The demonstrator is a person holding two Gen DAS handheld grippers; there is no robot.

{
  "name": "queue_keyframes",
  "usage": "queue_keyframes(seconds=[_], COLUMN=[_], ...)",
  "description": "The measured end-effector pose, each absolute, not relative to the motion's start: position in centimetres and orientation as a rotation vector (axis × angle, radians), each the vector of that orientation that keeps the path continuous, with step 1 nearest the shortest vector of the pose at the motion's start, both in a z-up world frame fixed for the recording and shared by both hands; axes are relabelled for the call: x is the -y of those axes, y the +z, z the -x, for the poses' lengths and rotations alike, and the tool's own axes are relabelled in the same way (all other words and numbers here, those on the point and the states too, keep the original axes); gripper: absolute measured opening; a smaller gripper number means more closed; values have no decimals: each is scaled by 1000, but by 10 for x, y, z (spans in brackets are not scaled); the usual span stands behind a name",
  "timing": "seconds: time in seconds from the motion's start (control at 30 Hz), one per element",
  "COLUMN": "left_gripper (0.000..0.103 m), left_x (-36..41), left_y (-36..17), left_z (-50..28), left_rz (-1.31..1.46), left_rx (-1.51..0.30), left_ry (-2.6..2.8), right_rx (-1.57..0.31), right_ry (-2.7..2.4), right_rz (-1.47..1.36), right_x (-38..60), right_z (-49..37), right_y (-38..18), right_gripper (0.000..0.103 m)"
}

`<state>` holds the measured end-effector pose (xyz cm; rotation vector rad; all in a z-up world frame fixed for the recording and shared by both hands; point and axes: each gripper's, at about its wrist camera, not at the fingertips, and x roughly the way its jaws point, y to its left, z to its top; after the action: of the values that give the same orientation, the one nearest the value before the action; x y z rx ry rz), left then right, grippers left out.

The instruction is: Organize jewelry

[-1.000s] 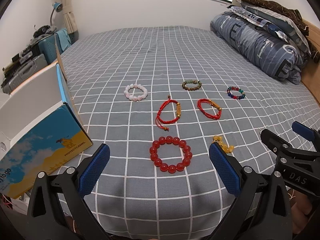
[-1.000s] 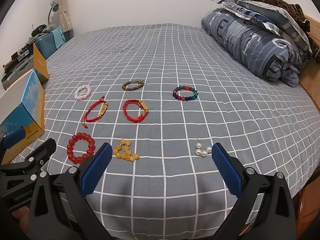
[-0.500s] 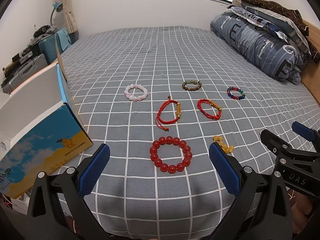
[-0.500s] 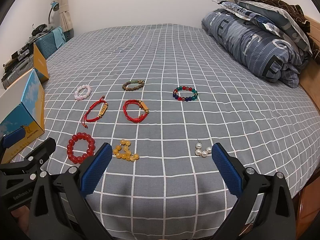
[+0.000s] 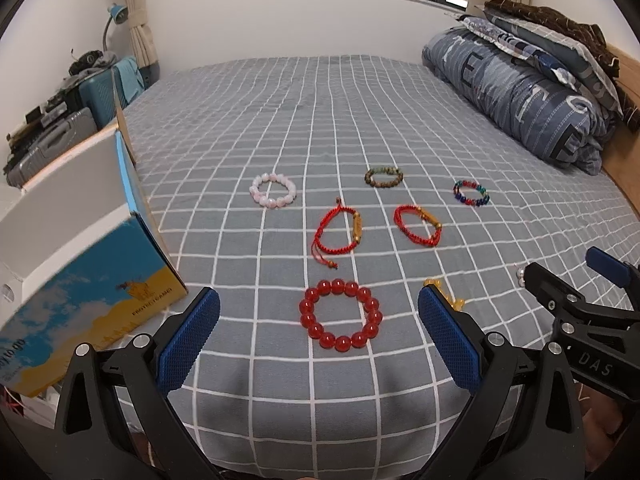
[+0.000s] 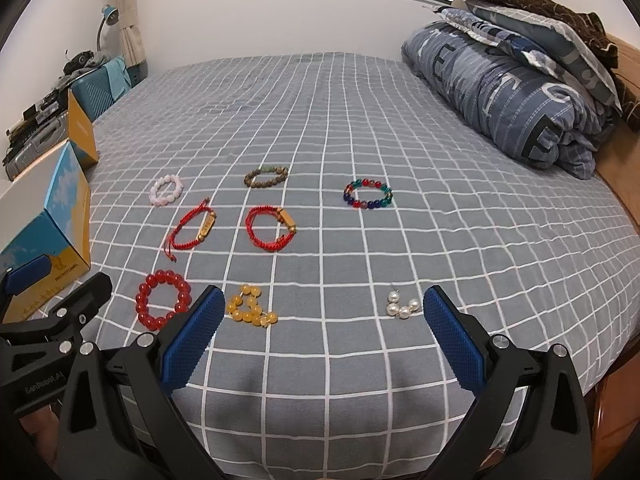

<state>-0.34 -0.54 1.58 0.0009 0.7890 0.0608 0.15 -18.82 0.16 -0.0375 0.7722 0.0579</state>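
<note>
The box (image 5: 100, 240) stands left of the red bead bracelet (image 5: 341, 315), contents hidden; left gripper (image 5: 318, 338) and right gripper (image 6: 324, 336) gape, empty.

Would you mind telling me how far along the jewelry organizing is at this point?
Nothing looks put away yet. Both the left hand-held gripper and the right hand-held gripper are open and empty. The red bead bracelet, yellow beads, pearls and five other bracelets all lie loose on the bed, beside the box.
</note>
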Motion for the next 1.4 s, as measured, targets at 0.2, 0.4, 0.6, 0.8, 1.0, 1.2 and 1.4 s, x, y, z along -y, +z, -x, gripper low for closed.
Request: queue_keyframes(seconds=[0.2,0.4,0.6,0.8,1.0,1.2,1.4], left_gripper=[97,97,97,97,97,96,85], left_x=[3,1,6,12,14,14,16], left_y=[35,40,22,-14,-53,-74,-83], left_z=[-14,-53,-98,-139,-161,-177,-180], left_rz=[7,7,4,-14,-47,-56,-51], left_rx=[-797,-834,-901,-989,-1059,-1099,-1119], left_ry=[60,58,25,3,19,22,17], right_rx=[-778,-842,-916,-957,-990,-1045,-1098], right_ry=[14,-37,-67,-89,-102,-113,-123], right_rz=[57,43,19,13,5,-24,-43], right_x=[192,205,222,234,242,253,258], right_z=[-10,-34,-57,-71,-83,-99,-106], right_y=[20,15,-16,-41,-62,-80,-95], right_gripper=[96,96,96,96,95,95,85])
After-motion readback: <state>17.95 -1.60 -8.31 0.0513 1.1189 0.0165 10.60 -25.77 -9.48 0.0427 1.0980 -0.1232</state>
